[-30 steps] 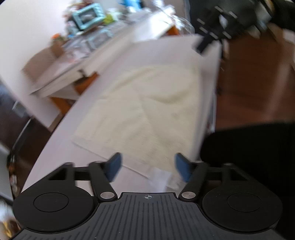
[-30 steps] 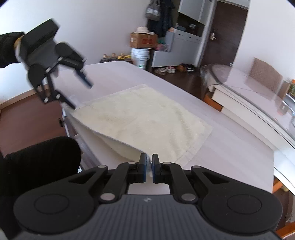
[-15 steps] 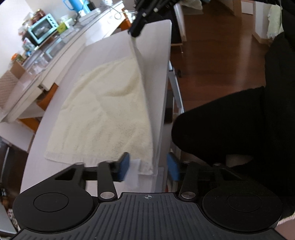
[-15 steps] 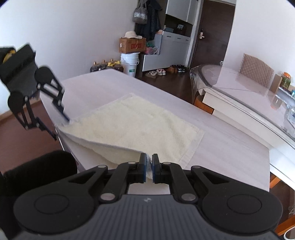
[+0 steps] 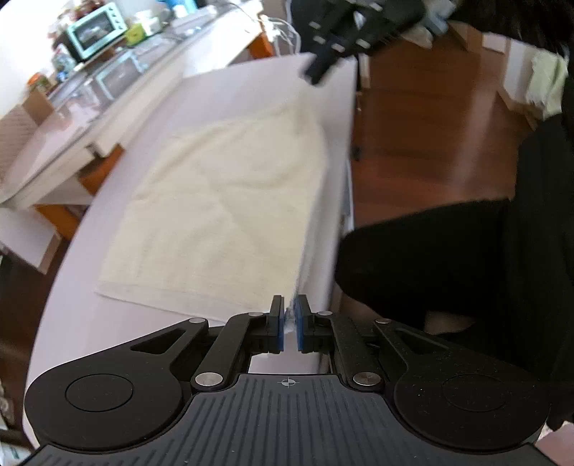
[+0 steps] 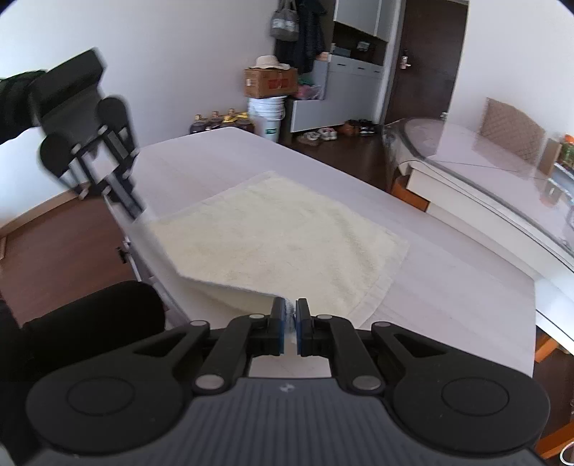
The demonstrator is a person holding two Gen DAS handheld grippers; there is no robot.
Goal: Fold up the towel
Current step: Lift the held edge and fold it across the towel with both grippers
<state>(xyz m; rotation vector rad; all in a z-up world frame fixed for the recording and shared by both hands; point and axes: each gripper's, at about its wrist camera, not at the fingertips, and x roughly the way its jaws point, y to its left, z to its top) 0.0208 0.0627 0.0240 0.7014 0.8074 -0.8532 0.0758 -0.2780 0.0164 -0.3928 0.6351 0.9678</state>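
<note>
A cream towel (image 5: pixel 229 200) lies spread on a pale table (image 5: pixel 79 308); it also shows in the right wrist view (image 6: pixel 283 233). My left gripper (image 5: pixel 290 322) is shut on the towel's near corner at the table's edge. My right gripper (image 6: pixel 290 322) is shut on the other near corner and holds it lifted. The near edge of the towel hangs raised between the two grippers. Each gripper shows in the other's view, the right one (image 5: pixel 323 68) and the left one (image 6: pixel 134 211), both blurred.
The table edge (image 5: pixel 348 172) drops to a wooden floor (image 5: pixel 430 125) on the near side. A glass-topped table (image 6: pixel 502 172) stands beyond the far side. A counter with a teal oven (image 5: pixel 97 30) is further back. My dark-clothed leg (image 6: pixel 89 315) is beside the table.
My left gripper has closed from open onto the towel's corner. The towel's near edge has risen between the two grippers. The right gripper has stayed shut on its corner.
</note>
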